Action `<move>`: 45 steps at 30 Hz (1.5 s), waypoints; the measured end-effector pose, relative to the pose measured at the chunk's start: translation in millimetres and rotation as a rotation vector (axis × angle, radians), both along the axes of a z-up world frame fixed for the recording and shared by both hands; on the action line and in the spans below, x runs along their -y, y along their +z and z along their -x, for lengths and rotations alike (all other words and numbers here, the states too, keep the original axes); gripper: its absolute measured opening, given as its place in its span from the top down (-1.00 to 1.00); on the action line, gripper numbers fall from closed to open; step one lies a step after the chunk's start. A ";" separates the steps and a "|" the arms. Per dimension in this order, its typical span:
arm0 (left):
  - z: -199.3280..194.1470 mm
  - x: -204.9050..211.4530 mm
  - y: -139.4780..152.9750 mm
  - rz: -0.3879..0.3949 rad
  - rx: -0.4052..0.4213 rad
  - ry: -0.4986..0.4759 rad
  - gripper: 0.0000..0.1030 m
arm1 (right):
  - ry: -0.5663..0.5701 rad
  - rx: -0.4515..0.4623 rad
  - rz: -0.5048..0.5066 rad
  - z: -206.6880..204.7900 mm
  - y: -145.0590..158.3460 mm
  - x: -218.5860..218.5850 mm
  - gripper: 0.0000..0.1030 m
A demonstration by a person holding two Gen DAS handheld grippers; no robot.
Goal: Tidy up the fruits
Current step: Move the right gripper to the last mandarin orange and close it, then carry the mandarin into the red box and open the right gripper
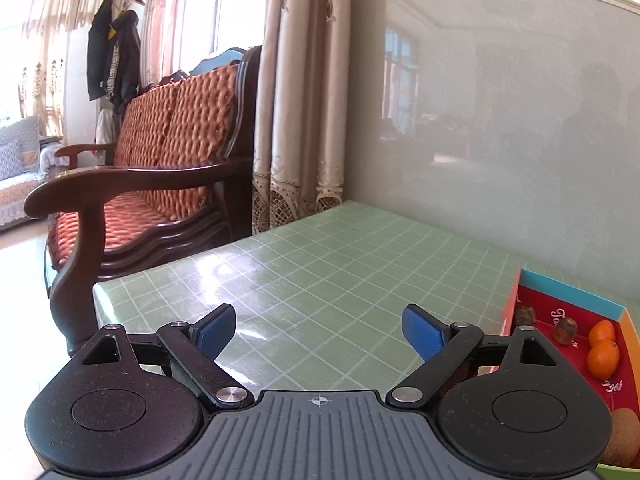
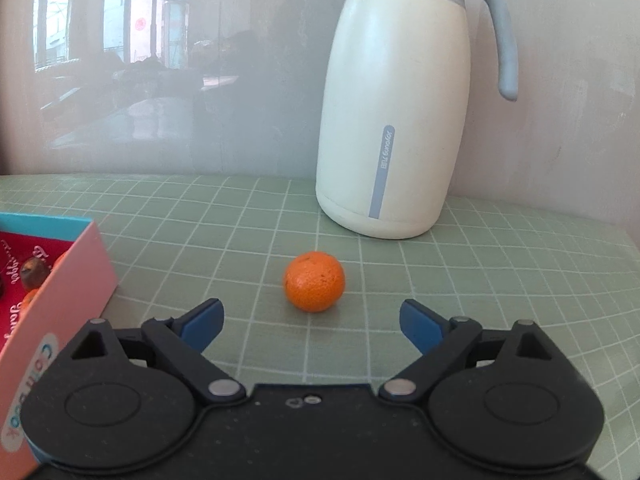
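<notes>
Green gridded tabletop (image 2: 480,264): mandarin (image 2: 314,287) mid-frame, cream thermos jug (image 2: 396,120) upper right, fruit box (image 2: 76,276) at left.

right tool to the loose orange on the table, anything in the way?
Nothing visible. The orange sits alone on the green grid cloth, straight ahead of the open right tool. The jug stands behind it; the box is off to the left.

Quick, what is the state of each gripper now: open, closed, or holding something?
Left gripper: open, holding nothing, above the bare tablecloth.
Right gripper: open, holding nothing; the orange lies just ahead, untouched.
</notes>
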State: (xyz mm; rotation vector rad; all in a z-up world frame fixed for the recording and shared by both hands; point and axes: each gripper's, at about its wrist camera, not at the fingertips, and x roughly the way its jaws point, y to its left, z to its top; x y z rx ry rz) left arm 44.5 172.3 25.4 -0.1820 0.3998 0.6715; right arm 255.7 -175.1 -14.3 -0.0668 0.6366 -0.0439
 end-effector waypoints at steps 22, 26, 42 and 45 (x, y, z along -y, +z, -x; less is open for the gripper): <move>-2.6 -3.9 -4.6 0.022 -0.022 0.007 -0.77 | 0.057 -0.029 0.033 -16.1 -5.0 -6.2 0.28; -3.3 -1.3 -5.1 0.019 -0.024 0.003 -0.77 | 0.082 -0.014 0.010 -5.3 4.3 -8.6 0.28; 0.4 10.3 -3.8 -0.027 -0.021 0.001 -0.78 | 0.321 0.083 -0.104 69.3 54.1 -61.3 0.27; 1.1 11.0 -3.8 -0.029 -0.019 -0.005 -0.78 | 0.375 0.093 -0.120 79.9 59.2 -72.2 0.27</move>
